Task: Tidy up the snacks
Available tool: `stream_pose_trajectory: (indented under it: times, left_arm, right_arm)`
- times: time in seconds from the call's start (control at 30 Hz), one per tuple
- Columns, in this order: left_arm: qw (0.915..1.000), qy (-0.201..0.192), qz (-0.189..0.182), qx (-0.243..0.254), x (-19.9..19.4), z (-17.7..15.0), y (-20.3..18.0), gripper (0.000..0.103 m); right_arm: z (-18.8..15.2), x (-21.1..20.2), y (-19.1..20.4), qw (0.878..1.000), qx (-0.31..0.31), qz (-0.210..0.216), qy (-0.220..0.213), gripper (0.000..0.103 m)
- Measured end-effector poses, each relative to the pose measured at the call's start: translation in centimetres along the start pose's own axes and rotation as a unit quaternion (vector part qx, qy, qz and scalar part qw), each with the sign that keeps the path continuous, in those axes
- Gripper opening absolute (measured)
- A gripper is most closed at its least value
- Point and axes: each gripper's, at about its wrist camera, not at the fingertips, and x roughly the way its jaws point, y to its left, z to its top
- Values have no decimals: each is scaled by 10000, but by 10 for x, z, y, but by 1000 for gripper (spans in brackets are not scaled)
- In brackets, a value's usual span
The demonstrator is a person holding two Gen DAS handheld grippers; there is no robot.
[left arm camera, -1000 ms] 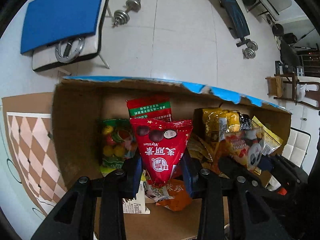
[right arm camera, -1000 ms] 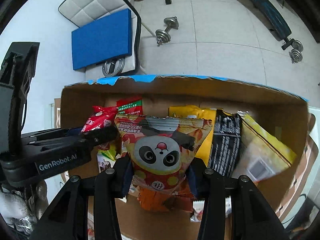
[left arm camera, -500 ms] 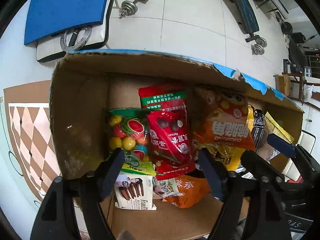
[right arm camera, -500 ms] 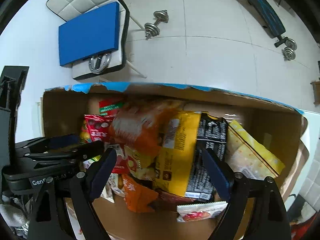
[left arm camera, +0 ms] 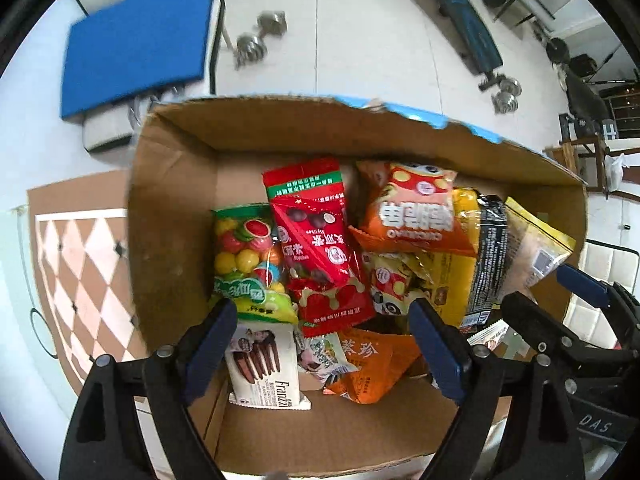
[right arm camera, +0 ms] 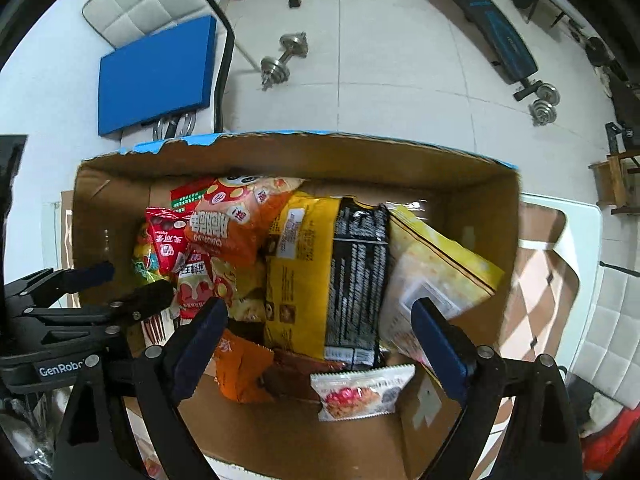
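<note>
Looking straight down into the cardboard box point(left arm camera: 176, 216), I see its torn, blue-edged far rim point(right arm camera: 176, 146) and tall brown walls hemming the snacks on all sides, with bare cardboard floor point(left arm camera: 332, 428) open only along the near edge. My left gripper point(left arm camera: 324, 352) hangs over the left half, jaws opening with nothing pinched; the red chocolate bag point(left arm camera: 316, 248) lies loose below, leaning on the fruit-candy bag point(left arm camera: 244, 252) and just beside the orange panda chip bag point(left arm camera: 412, 216). A white biscuit packet point(left arm camera: 264, 364) and a small orange pouch point(left arm camera: 372, 364) lie flat nearer me. My right gripper point(right arm camera: 320, 344) points down over the right half, jaws also opening and empty, above the yellow bag point(right arm camera: 300, 272), the black packet point(right arm camera: 356, 276) and the pale yellow pouch point(right arm camera: 436, 272), which stand tilted against one another. A small white wrapper point(right arm camera: 364, 392) rests on the box floor. Outside are white floor tiles point(right arm camera: 380, 64), a dumbbell point(right arm camera: 284, 60), a blue pad point(left arm camera: 136, 44) on a white seat, and a checkered mat point(left arm camera: 80, 280) beside the box.
</note>
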Motion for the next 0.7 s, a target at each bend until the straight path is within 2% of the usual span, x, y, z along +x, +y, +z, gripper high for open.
stream_pose_trajectory:
  times: [0.13,0.3,0.57,0.7]
  left_arm:
    - [9987,-491,146,0,-16,-27,-2,87]
    - [9948,-1004,155,-37,-37,-72,-3,87]
    - [9813,-1894,330,-51,-82,-145,-14,87]
    - [9749,-2195,371,-9,-104,-176,-19,87]
  right_arm:
    - [-26,-17,-3,9995,-19,-125,-300,95]
    - [-68,-37,-9,9977,2,-158,-655,95]
    - [-134,-68,-9,9938,94,-79,-1106,95]
    - [-171,-91,-9,9897,110,-97,-1424,95]
